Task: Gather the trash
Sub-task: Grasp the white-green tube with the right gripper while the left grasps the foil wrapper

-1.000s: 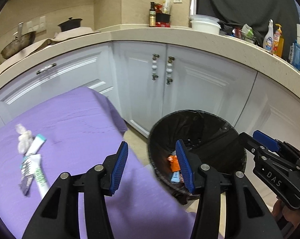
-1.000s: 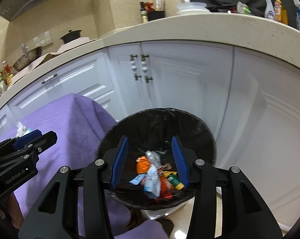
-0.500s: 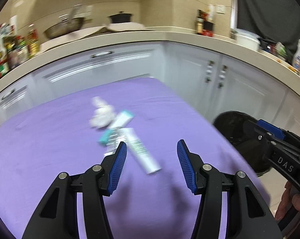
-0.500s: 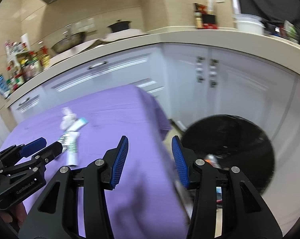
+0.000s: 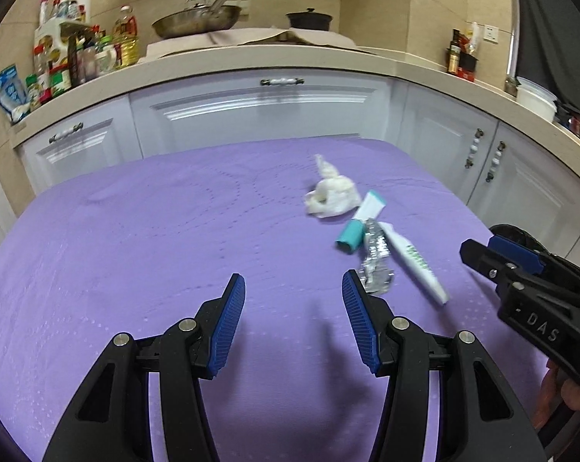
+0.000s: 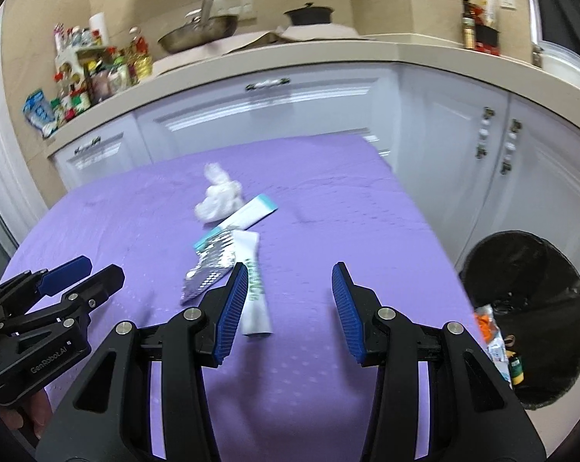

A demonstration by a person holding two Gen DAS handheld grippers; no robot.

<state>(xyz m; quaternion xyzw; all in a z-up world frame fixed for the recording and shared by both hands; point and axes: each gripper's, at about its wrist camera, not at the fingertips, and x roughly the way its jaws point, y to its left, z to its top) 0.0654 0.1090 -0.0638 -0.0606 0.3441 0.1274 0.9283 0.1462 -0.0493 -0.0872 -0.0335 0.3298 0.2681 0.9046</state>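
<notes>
In the left wrist view, the left gripper (image 5: 293, 317) is seen held above the purple-covered worktop (image 5: 136, 231) with its jaws apart and nothing between them. A crumpled white tissue (image 5: 330, 194) is seen lying on the cloth ahead and to the right; touching it, a teal-capped tube (image 5: 361, 219), a silver foil wrapper (image 5: 374, 260) and a white tube with green print (image 5: 413, 260) are piled together. The right gripper (image 5: 497, 258) is seen at the right edge, just beside the pile, and whether it is open cannot be told from here. In the right wrist view, the right gripper (image 6: 290, 304) is shown with its jaws apart and empty, over the worktop (image 6: 366, 211); the white tube with green print (image 6: 253, 288) lies just ahead of its left finger, with the foil wrapper (image 6: 209, 269), teal-capped tube (image 6: 247, 213) and tissue (image 6: 218, 194) beyond. A black-lined bin (image 6: 528, 269) holding wrappers stands beside the worktop at the right. The left gripper (image 6: 82, 273) is seen at the left edge.
</notes>
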